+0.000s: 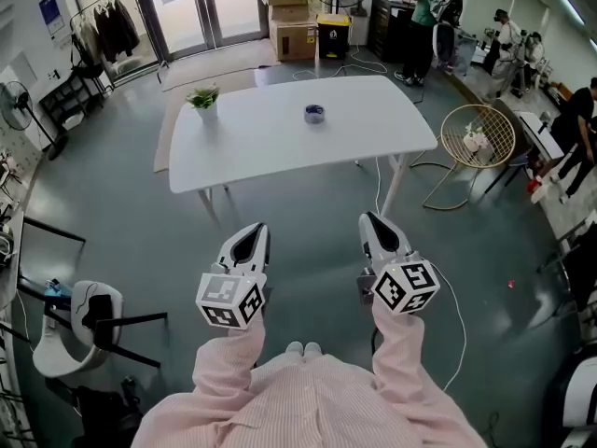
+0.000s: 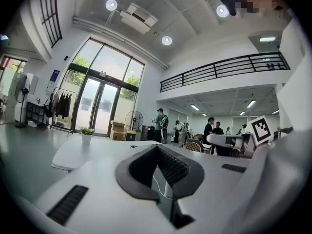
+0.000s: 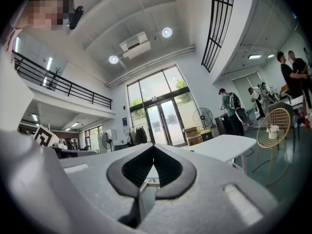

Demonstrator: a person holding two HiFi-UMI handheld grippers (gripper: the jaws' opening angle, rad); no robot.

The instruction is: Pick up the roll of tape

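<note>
The roll of tape is a small blue-grey ring lying flat near the middle of the white table, far ahead of both grippers. In the left gripper view it is only a small dark spot on the tabletop. My left gripper and right gripper are held side by side over the floor, well short of the table's near edge and pointing level toward it. Both have their jaws closed tip to tip with nothing between them, as the left gripper and right gripper show in their own views.
A small potted plant stands at the table's left end. A wire chair sits to the table's right and a white chair at my near left. A cable runs down by the table's right leg. People stand at the back right.
</note>
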